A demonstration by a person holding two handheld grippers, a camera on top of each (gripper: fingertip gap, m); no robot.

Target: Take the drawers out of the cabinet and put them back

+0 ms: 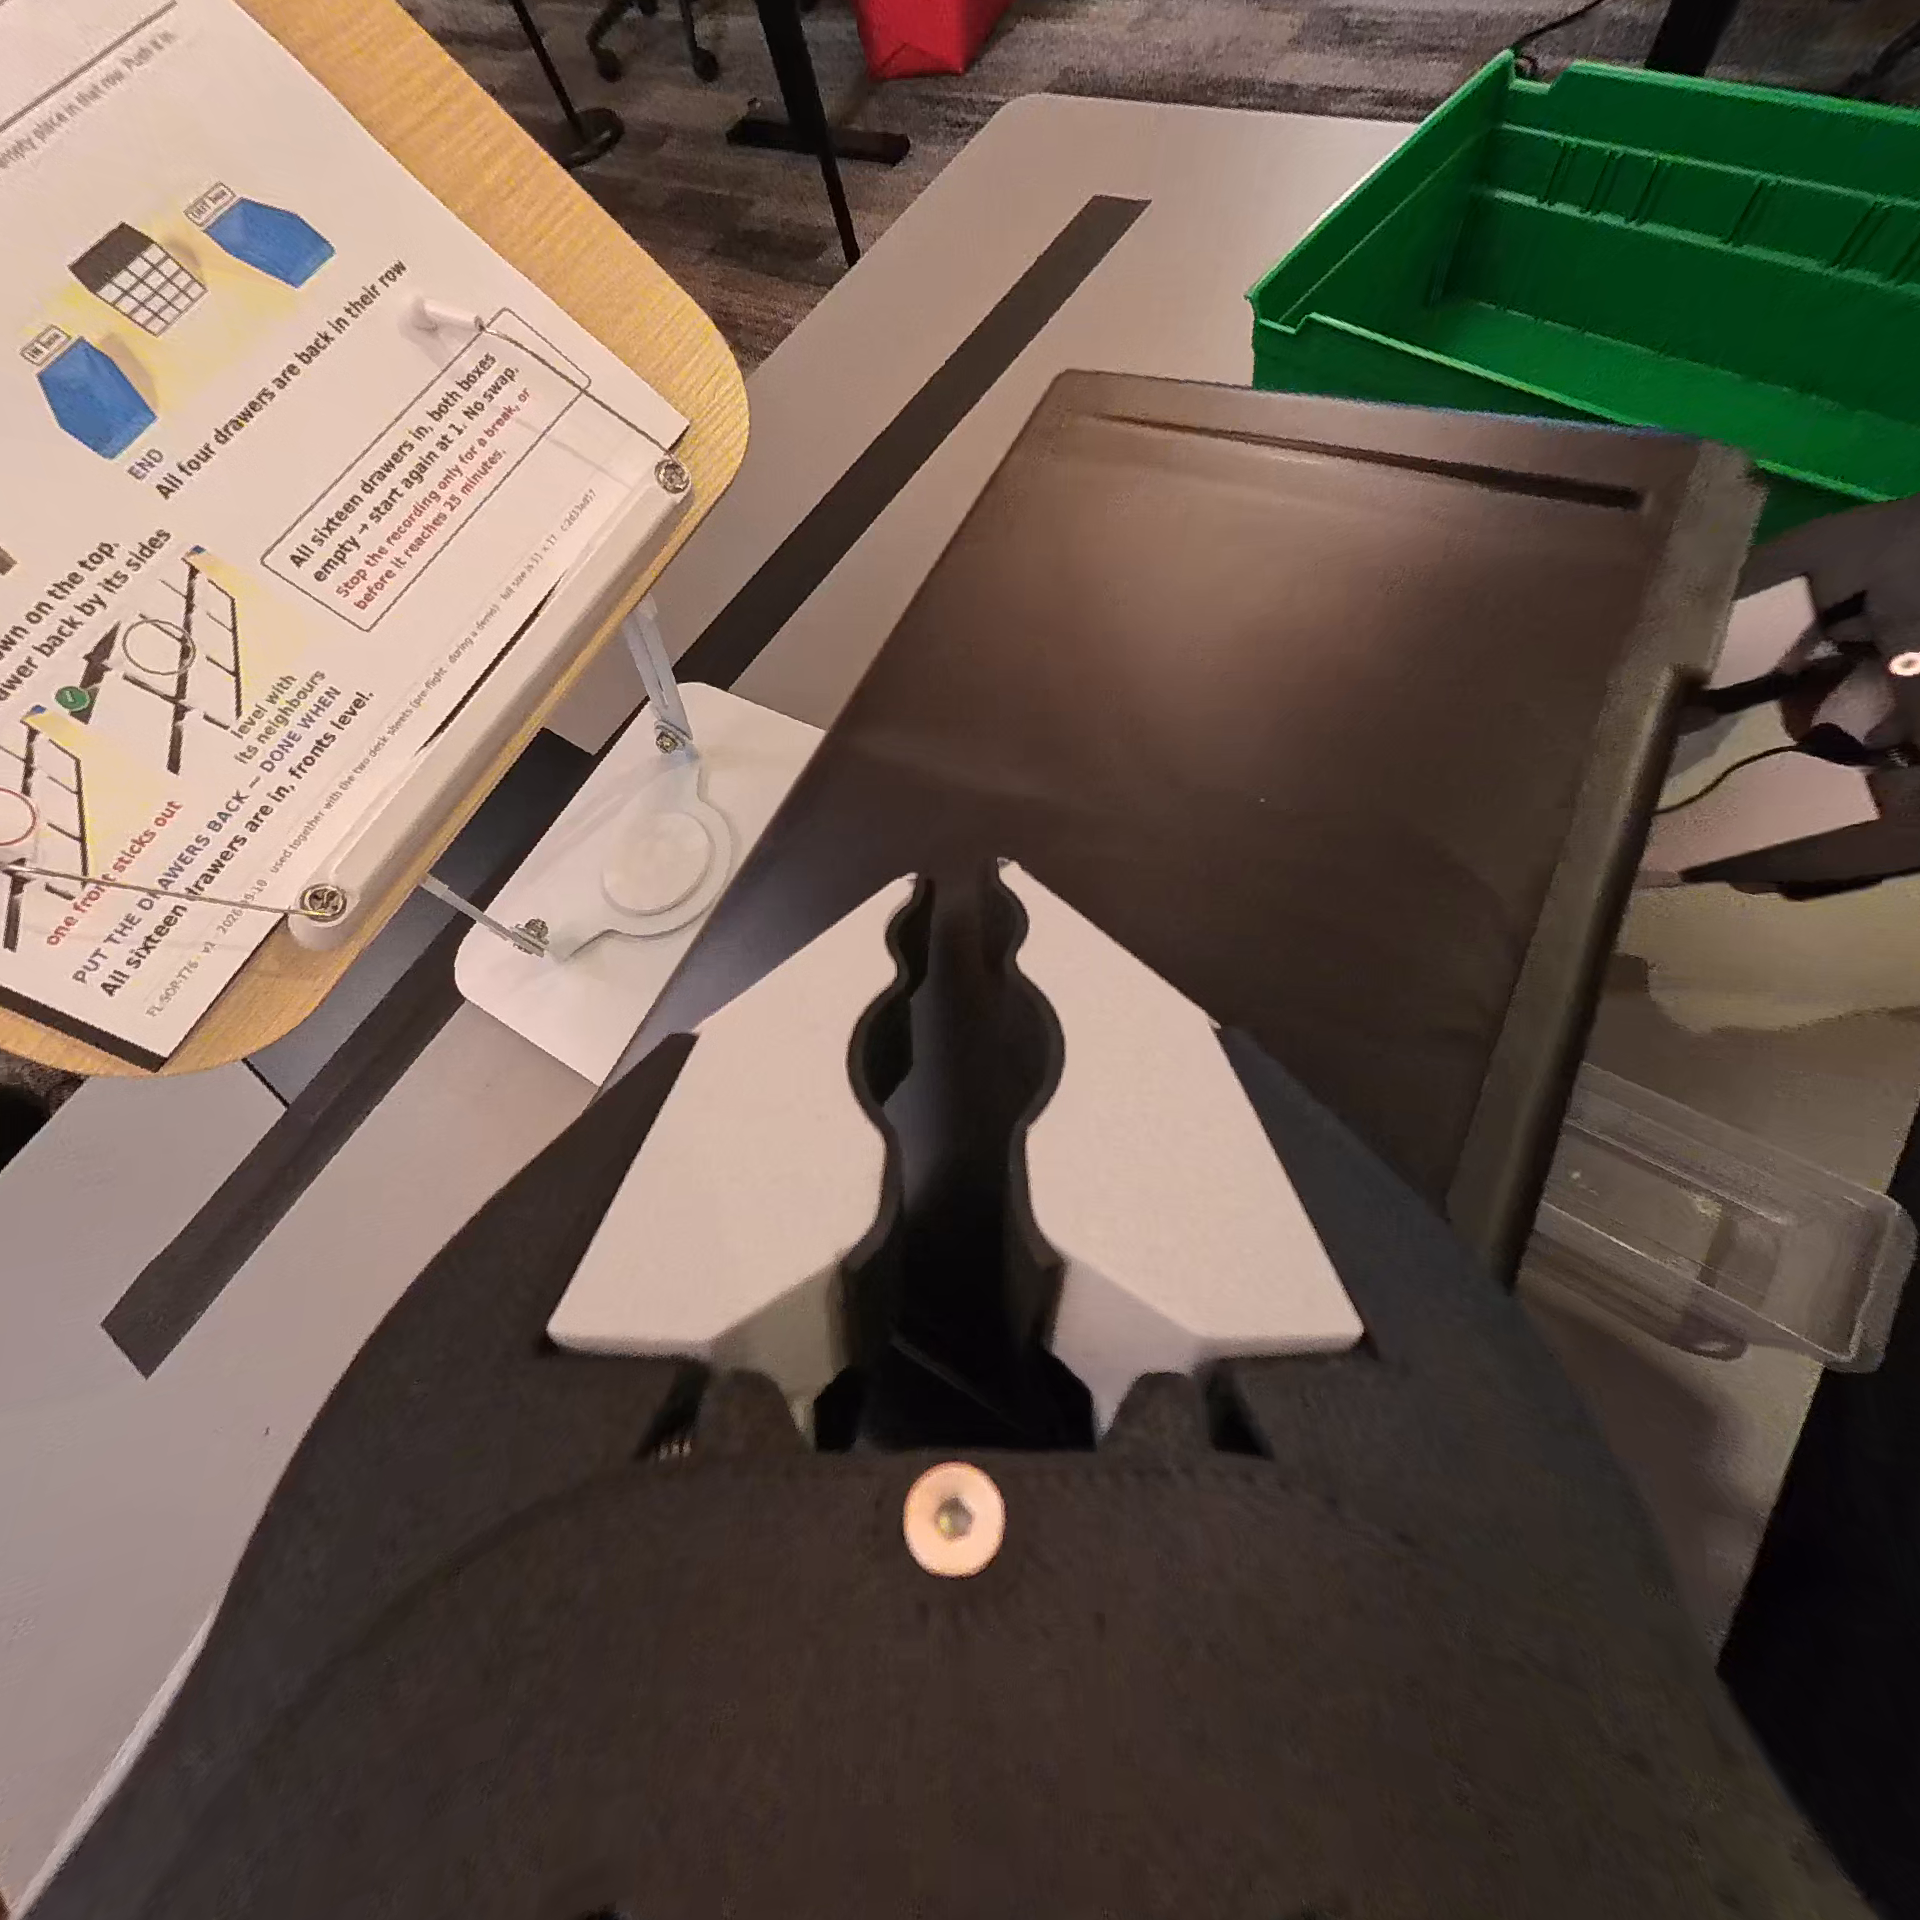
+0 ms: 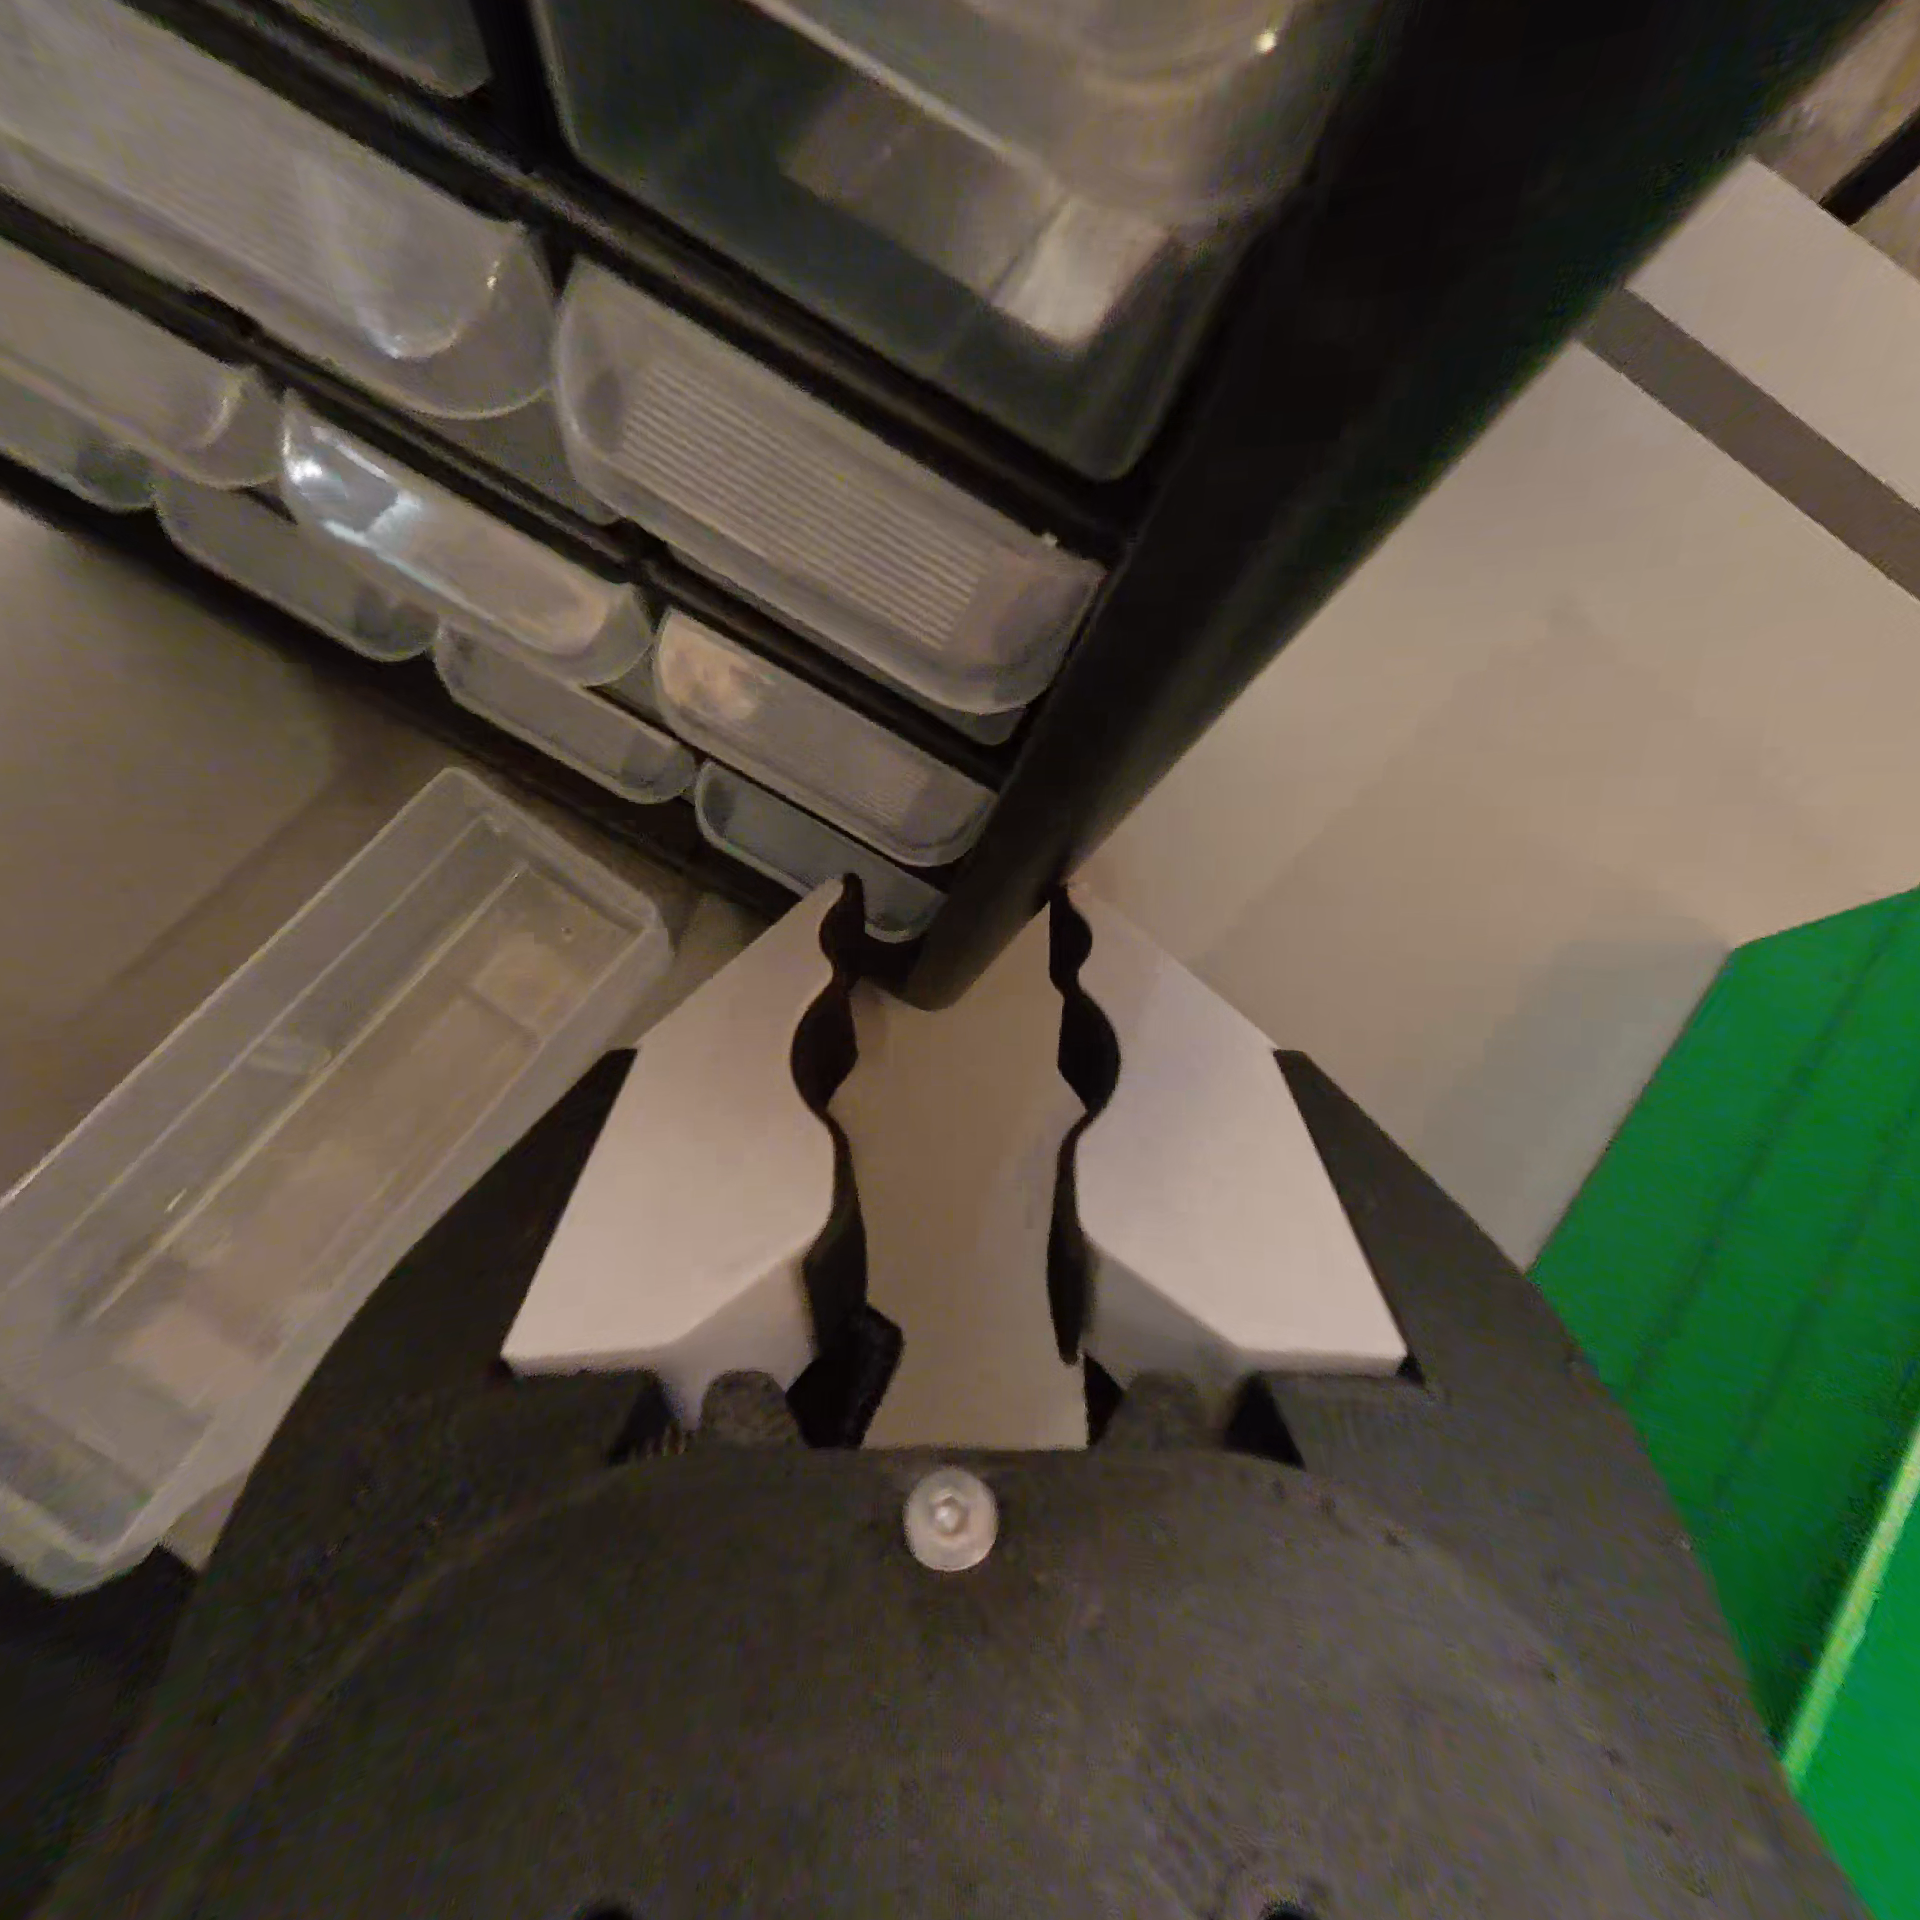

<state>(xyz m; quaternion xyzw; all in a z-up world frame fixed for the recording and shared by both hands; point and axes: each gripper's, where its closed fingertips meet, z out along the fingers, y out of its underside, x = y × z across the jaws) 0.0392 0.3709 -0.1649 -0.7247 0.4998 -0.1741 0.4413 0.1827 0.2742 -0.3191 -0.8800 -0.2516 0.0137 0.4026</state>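
Observation:
The black cabinet (image 1: 1247, 675) fills the middle of the left wrist view, seen from above. My left gripper (image 1: 961, 873) is shut and empty, with its tips over the near edge of the cabinet's top. In the right wrist view the cabinet's front (image 2: 1195, 520) holds several clear drawers (image 2: 810, 520). My right gripper (image 2: 951, 894) is open and empty, its tips at the cabinet's bottom right corner, the left tip by the lowest right drawer (image 2: 800, 842). One clear drawer (image 2: 312, 1143) lies on the table before the cabinet; it also shows in the left wrist view (image 1: 1714, 1247).
A green bin (image 1: 1610, 260) stands behind the cabinet and shows at the right in the right wrist view (image 2: 1766, 1299). An instruction sheet on a wooden stand (image 1: 260, 468) with a white base (image 1: 644, 862) is at the left. A dark strip (image 1: 623, 779) crosses the grey table.

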